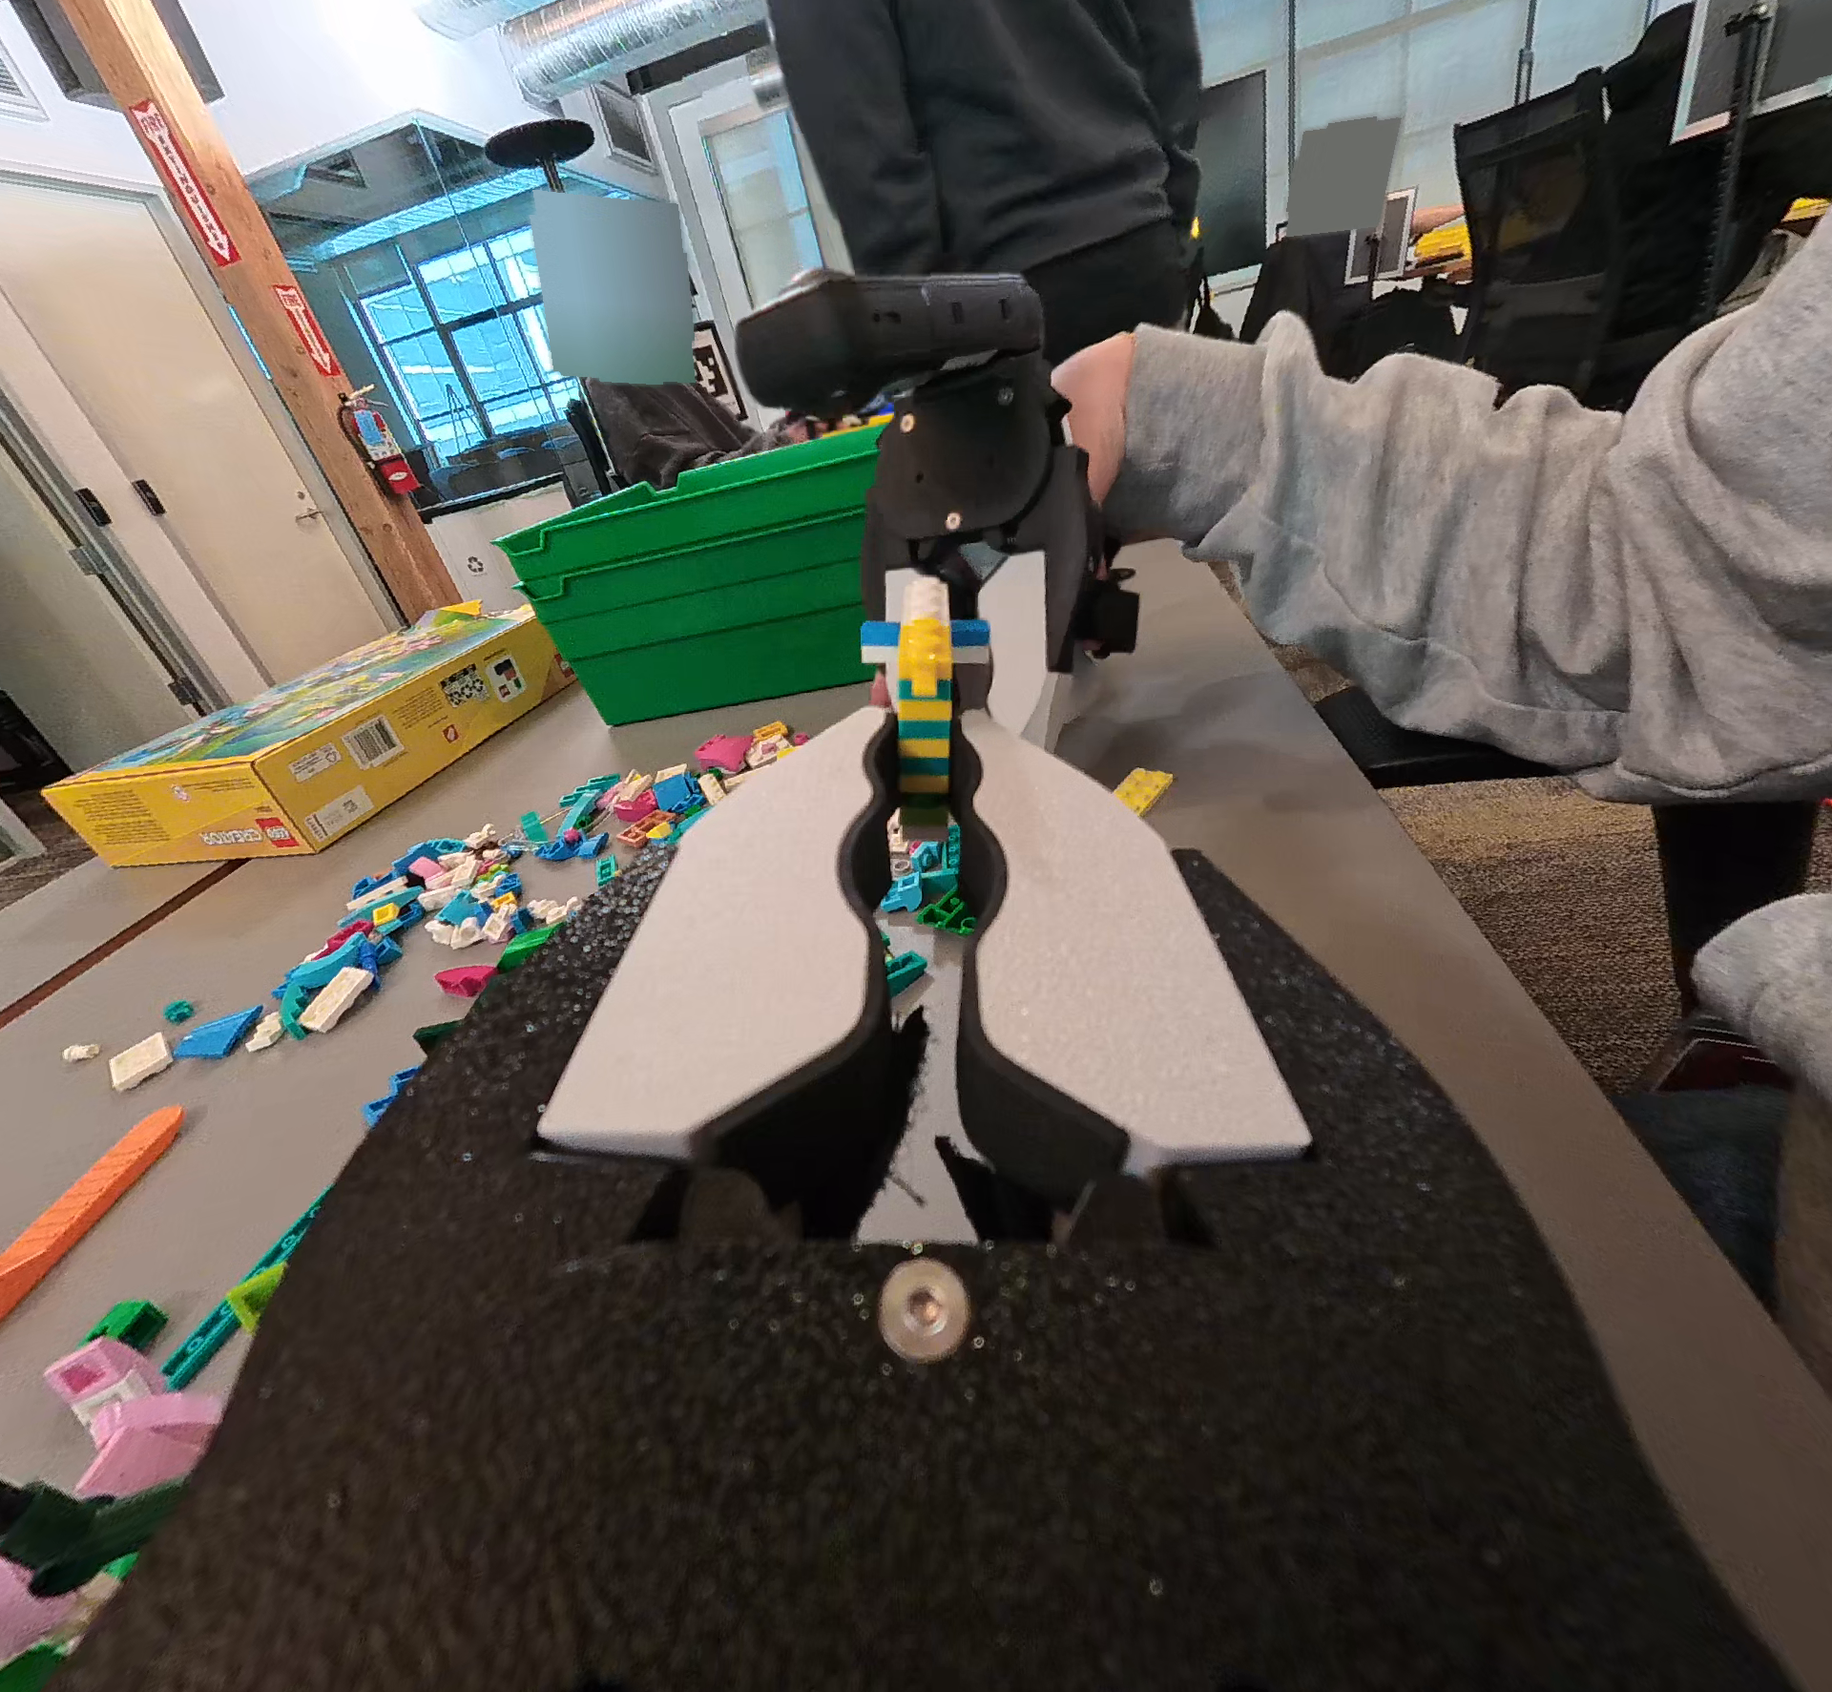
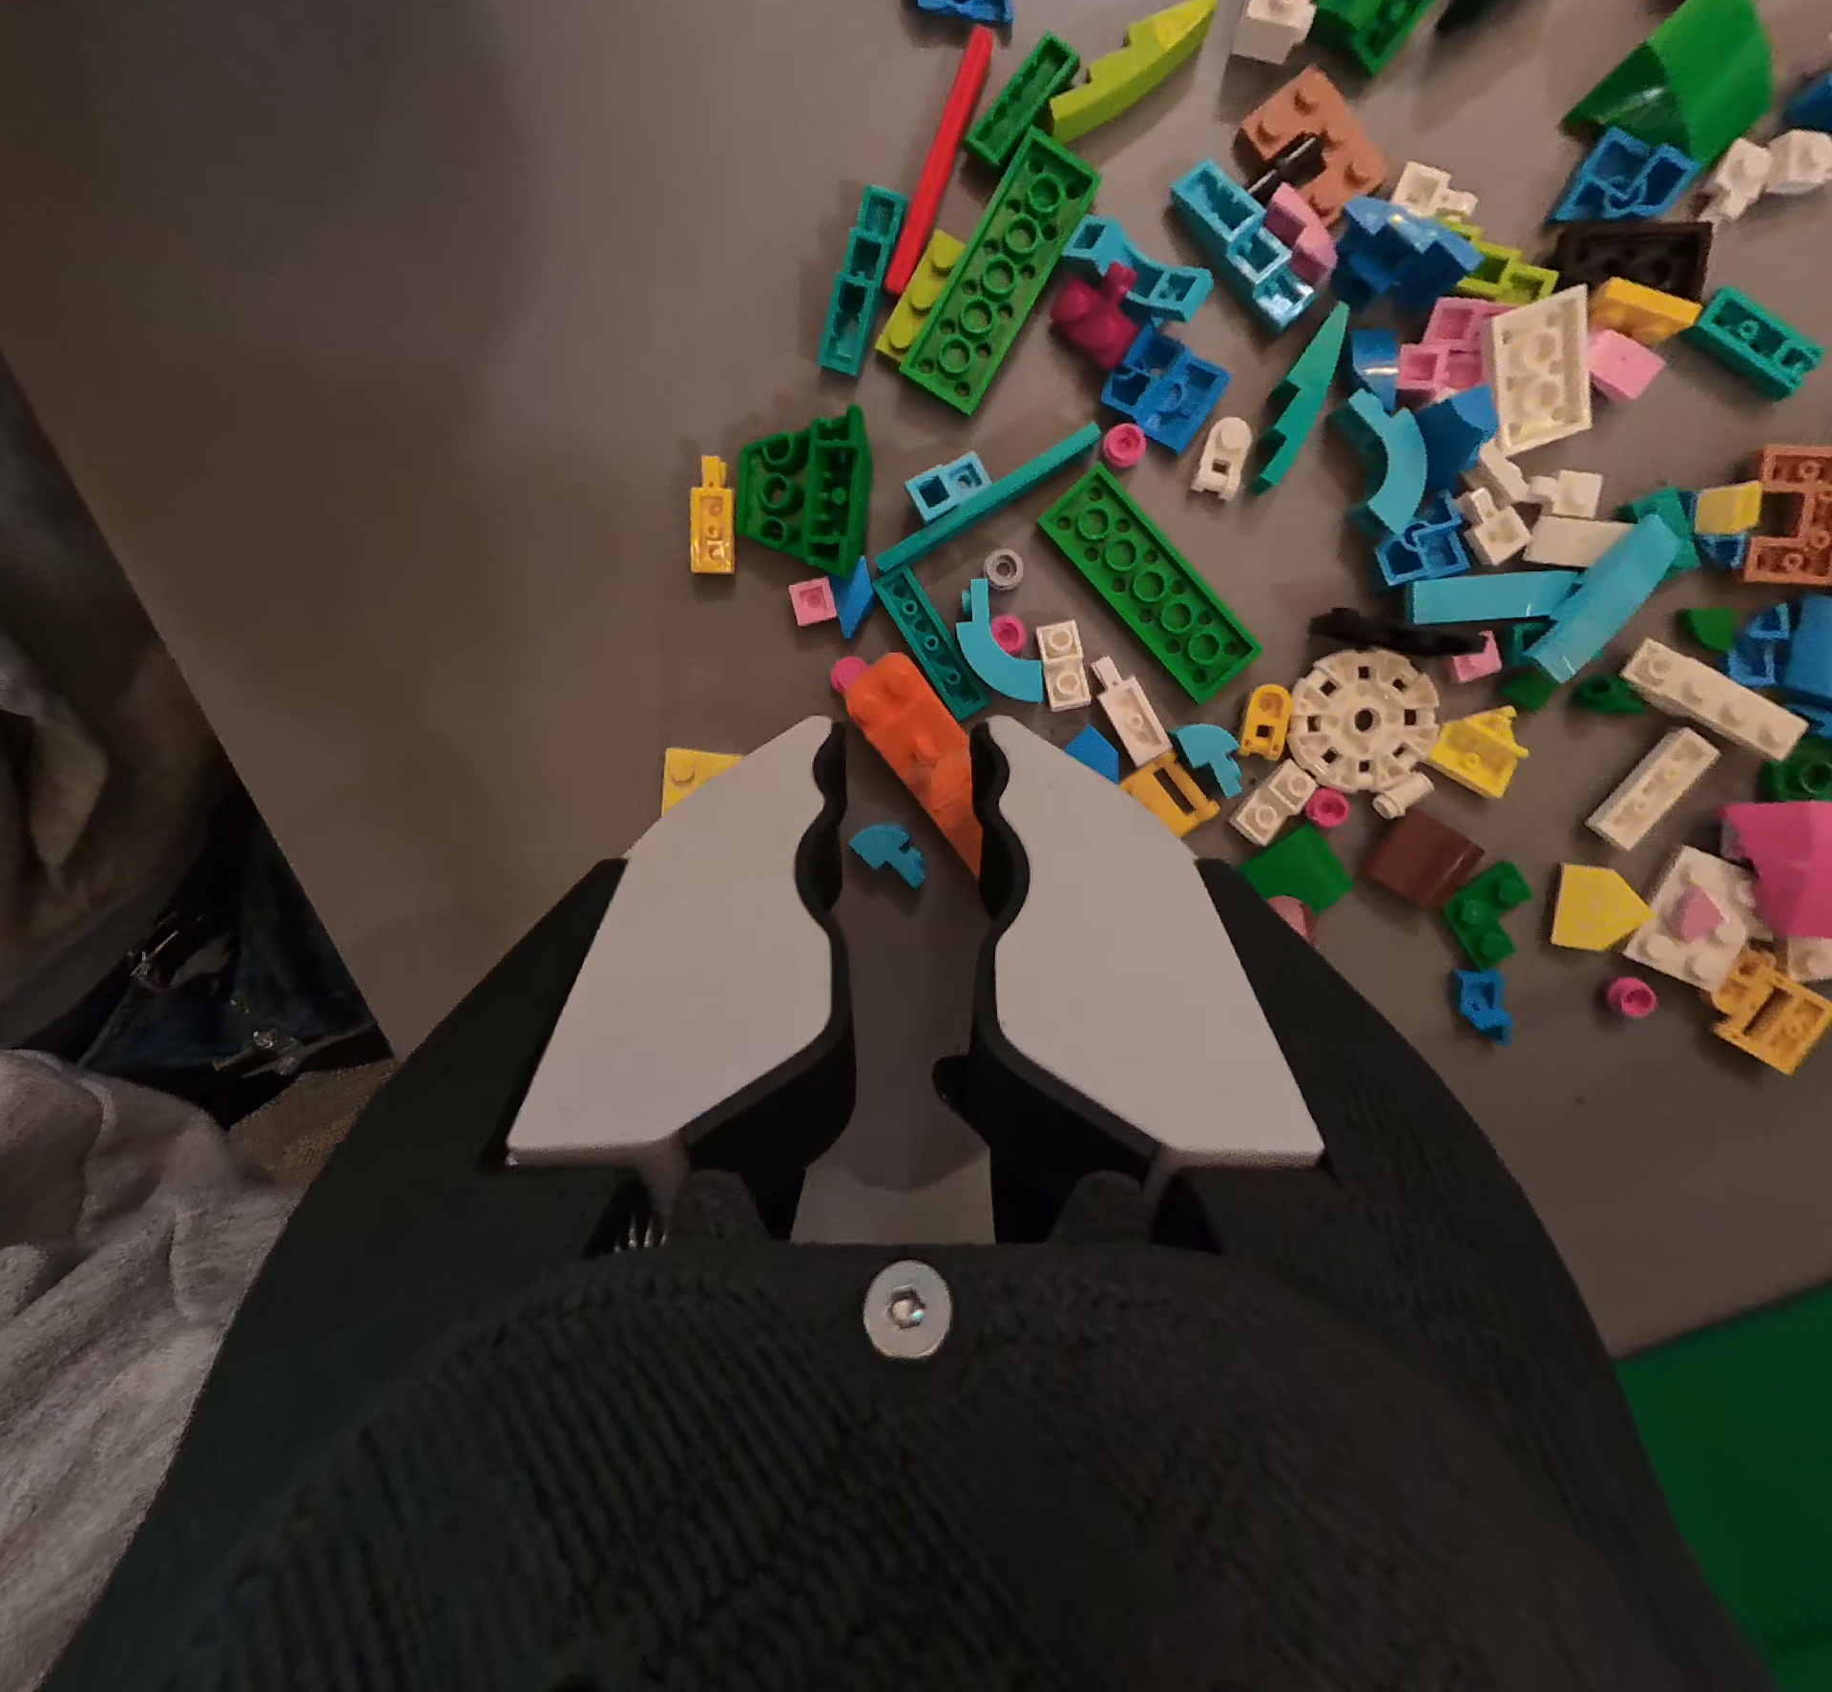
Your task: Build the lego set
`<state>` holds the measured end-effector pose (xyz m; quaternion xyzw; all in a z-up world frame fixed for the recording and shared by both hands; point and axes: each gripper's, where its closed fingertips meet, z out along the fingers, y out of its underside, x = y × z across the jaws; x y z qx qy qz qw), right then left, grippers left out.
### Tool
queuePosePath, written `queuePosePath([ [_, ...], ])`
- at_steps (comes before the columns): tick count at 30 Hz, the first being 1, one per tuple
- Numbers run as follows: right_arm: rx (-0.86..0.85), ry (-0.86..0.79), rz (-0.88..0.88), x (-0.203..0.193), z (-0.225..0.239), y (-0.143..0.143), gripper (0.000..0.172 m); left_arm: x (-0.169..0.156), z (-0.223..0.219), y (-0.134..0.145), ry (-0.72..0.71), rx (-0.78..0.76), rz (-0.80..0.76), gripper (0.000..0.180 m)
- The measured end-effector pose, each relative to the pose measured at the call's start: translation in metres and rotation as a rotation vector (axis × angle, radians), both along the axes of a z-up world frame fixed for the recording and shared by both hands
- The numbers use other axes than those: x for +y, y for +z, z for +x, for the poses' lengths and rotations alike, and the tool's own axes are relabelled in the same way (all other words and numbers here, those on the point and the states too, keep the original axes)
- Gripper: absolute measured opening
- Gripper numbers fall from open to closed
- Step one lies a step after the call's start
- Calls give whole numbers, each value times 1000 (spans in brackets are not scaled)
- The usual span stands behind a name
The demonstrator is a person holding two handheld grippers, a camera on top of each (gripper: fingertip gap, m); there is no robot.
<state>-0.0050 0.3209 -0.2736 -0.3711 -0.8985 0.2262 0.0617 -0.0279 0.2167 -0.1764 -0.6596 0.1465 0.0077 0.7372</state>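
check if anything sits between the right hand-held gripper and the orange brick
Nothing visible does. The orange brick is already between the fingers of the right hand-held gripper, with a small blue piece beside it. Whether the pads press on it is unclear.

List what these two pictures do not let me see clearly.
- Left wrist view: the brick stack hides what lies between the right gripper's fingers.
- Right wrist view: the orange piece runs under one finger; whether it is gripped is unclear.
- Left wrist view: the edge cuts off pink bricks.
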Motion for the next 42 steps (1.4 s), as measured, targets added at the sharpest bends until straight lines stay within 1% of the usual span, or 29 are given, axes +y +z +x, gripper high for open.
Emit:
queuePosePath([
  [4, -5, 7, 6, -3, -2, -2, 11, 0, 0, 0, 0, 0, 0, 8],
  [10, 12, -21, 26, 6, -3, 0, 2, 0, 0, 0, 0, 2, 0, 8],
  [18, 14, -105, 42, 27, 1, 2, 0, 0, 0, 0, -1, 2, -1, 8],
  [21, 24, -115, 43, 30, 0, 3, 3, 1, 0, 0, -1, 2, -1, 8],
  [23, 42, -97, 14, 23, -4, 6, 17, 1, -1, 0, -1, 3, -1, 8],
  [25, 60, -68, -3, 16, -7, 7, 25, 1, -1, 0, -1, 3, -2, 8],
  [27, 53, -47, 2, 11, -9, 3, 25, 1, -1, 0, -1, 2, -1, 8],
  [32, 26, -45, 32, 13, -8, -4, 18, 1, -1, 0, -1, 4, -1, 8],
  [40, -5, -79, 60, 24, 0, -4, 18, 1, -1, 0, -2, 5, -2, 8],
  [42, 4, -79, 61, 23, -2, -3, 22, 1, -1, 0, -1, 5, -1, 8],
])
